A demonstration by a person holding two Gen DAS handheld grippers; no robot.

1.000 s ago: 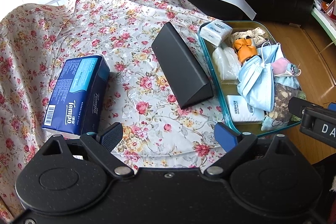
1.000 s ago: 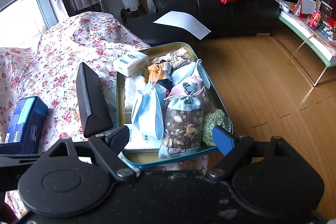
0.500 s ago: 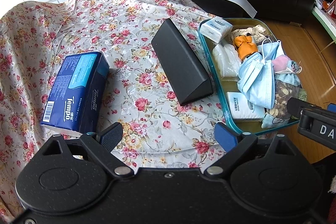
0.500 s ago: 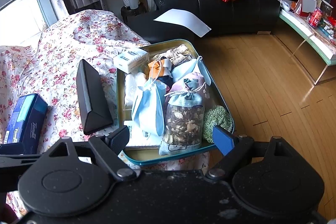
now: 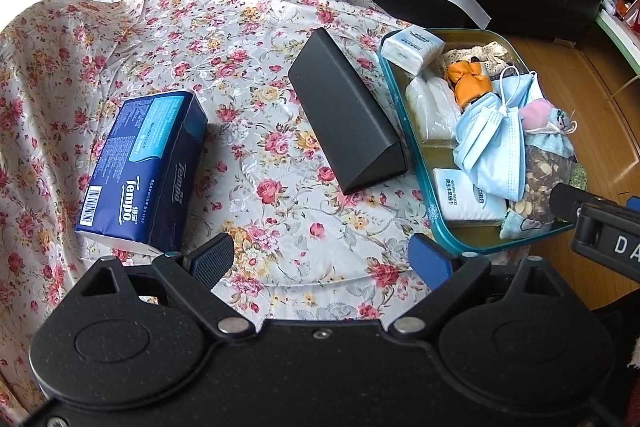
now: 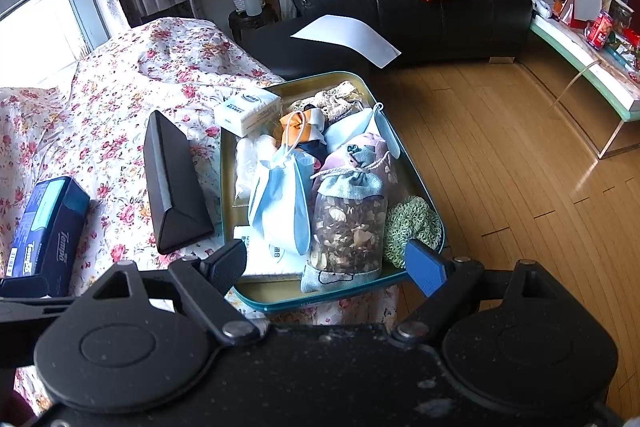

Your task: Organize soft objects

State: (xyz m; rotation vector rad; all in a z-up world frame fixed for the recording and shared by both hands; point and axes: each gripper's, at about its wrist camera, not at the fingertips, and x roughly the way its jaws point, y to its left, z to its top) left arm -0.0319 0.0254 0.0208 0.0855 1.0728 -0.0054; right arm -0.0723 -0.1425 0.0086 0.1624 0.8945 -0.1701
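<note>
since a second ago almost nothing on the flowery cloth (image 5: 248,67) has moved; only the views slide a tiny bit, so both hand-held grippers drift just a little.

the left hand-held gripper (image 5: 320,261) is wide open and holds nothing. it hangs over the cloth, between the blue tissue pack (image 5: 144,169) and the tray (image 5: 404,131). the right hand-held gripper (image 6: 326,267) is wide open and empty too, low at the near end of the tray.

most of the soft things lie piled in the tray: blue face masks (image 6: 284,195), a little bag of dried bits (image 6: 348,223), a green scrubby (image 6: 412,223), small white tissue packs (image 6: 248,111). the tray keeps them all in one place. the blue tissue pack lies out on the cloth, well apart from the tray. a black box (image 5: 344,111) sits just beside the tray.

this could be a tray being filled or one being emptied; the pictures do not say.
</note>
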